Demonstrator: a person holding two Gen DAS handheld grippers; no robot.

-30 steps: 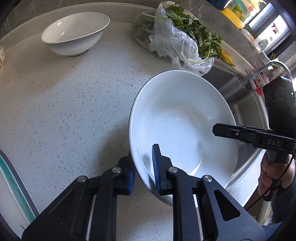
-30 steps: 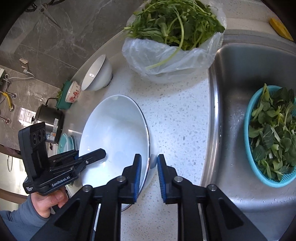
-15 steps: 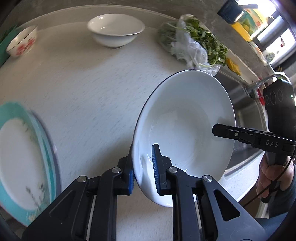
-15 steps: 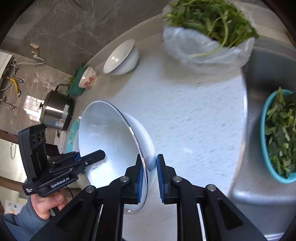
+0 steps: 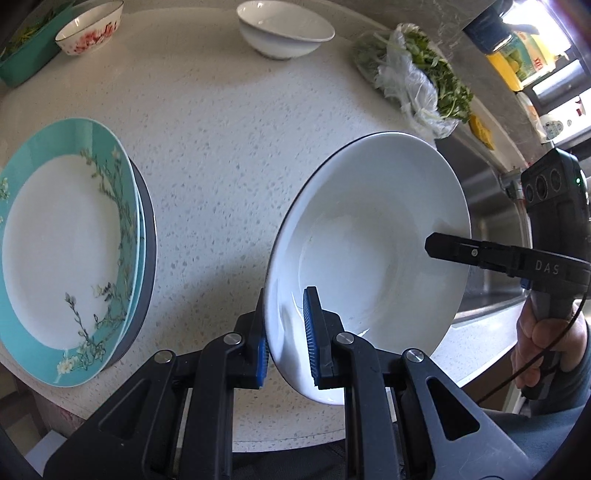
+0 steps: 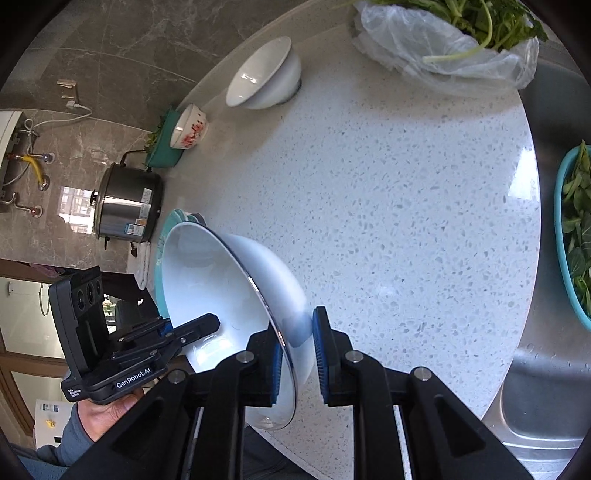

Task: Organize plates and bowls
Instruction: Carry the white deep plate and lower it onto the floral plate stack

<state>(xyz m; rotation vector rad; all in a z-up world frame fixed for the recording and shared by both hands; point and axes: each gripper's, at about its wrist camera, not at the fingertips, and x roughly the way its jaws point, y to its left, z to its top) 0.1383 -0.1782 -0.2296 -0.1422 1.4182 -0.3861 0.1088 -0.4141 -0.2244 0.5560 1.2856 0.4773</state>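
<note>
**A:** Status on the plates & bowls job?

**B:** Early-to-mid, I'd say. I've got the big white bowl (image 5: pixel 373 236) up off the countertop (image 5: pixel 229 129), carried between both tongs. A stack of teal-rimmed plates (image 5: pixel 70 240) sits at the counter's near-left edge, so plates look grouped already. Two bowls are loose at the far side: a plain white bowl (image 5: pixel 286 33) and a floral bowl (image 5: pixel 90 31), near each other but not nested.

**A:** So what's left?

**B:** Set this bowl down somewhere sensible, then prob. gather those two. Can't tell yet if it's meant for the plate stack or the bowl group.

**A:** Tongs, how do they stand?

**B:** Left gripper (image 5: pixel 286 332): jaws nearly together, clamped on the bowl's near rim, one blue pad inside, one outside. Right gripper (image 6: pixel 297 354): same deal on the opposite rim, pads pinching the wall. Neither touches anything else.

**A:** Bowl level?

**B:** No, tilted, mouth turned toward the left-hand side. It's over the counter's near edge, between the plate stack and the sink (image 6: pixel 554 369), just beside the plates in the right wrist view.
</note>
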